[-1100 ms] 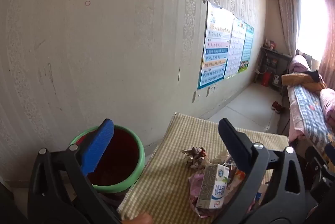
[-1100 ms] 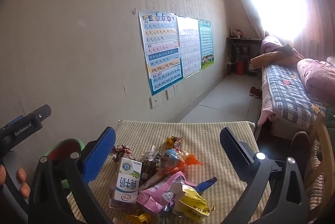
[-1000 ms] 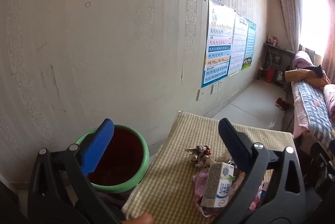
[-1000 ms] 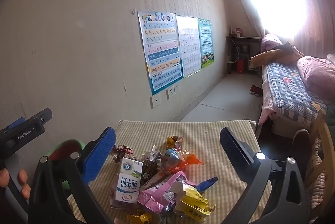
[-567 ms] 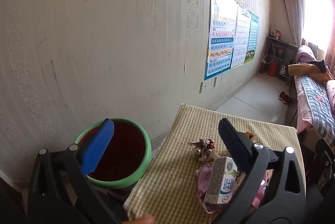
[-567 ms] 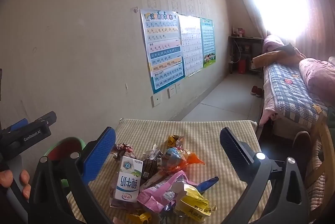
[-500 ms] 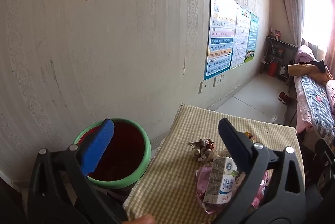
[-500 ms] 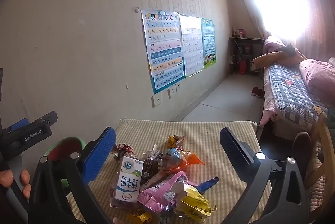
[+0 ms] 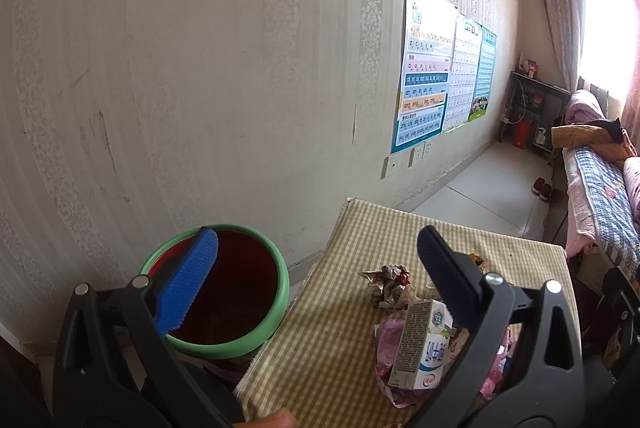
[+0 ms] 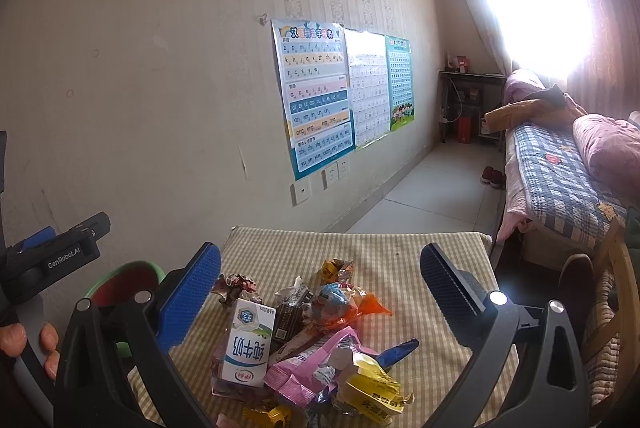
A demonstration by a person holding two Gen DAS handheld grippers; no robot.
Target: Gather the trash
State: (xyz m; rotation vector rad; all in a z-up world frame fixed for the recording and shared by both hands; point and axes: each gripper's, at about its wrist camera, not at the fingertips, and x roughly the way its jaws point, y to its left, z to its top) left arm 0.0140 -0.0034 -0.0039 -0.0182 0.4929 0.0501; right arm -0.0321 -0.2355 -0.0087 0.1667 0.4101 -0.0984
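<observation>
We are holding both claws up over the low table covered in a yellow checked cloth point(image 10: 400, 252), and neither is gripping anything. The left gripper point(image 9: 316, 260) is spread wide, its blue ribbed pad point(image 9: 188, 284) hanging above the round green-rimmed bin with a dark red inside point(image 9: 276, 268). That bin is standing on the floor just beside the table's left edge, against the wall, which looks deliberate: anything lifted from the cloth needs only a short swing sideways to drop in.

The right gripper point(image 10: 320, 276) is likewise open wide, and we are pointing it straight at the trash. The litter is heaped together near the table's near side: a white and green milk carton point(image 10: 248, 344) lying on its back at the left of the pile, a pink plastic wrapper point(image 10: 308, 360) and a crumpled yellow packet point(image 10: 372, 388) in front, an orange foil wrapper point(image 10: 360, 304) behind. A small crumpled reddish wrapper point(image 9: 386, 278) is sitting slightly apart, toward the bin.

We are judging the carton the easiest first pick, since it is rigid and lies on the bin side.
</observation>
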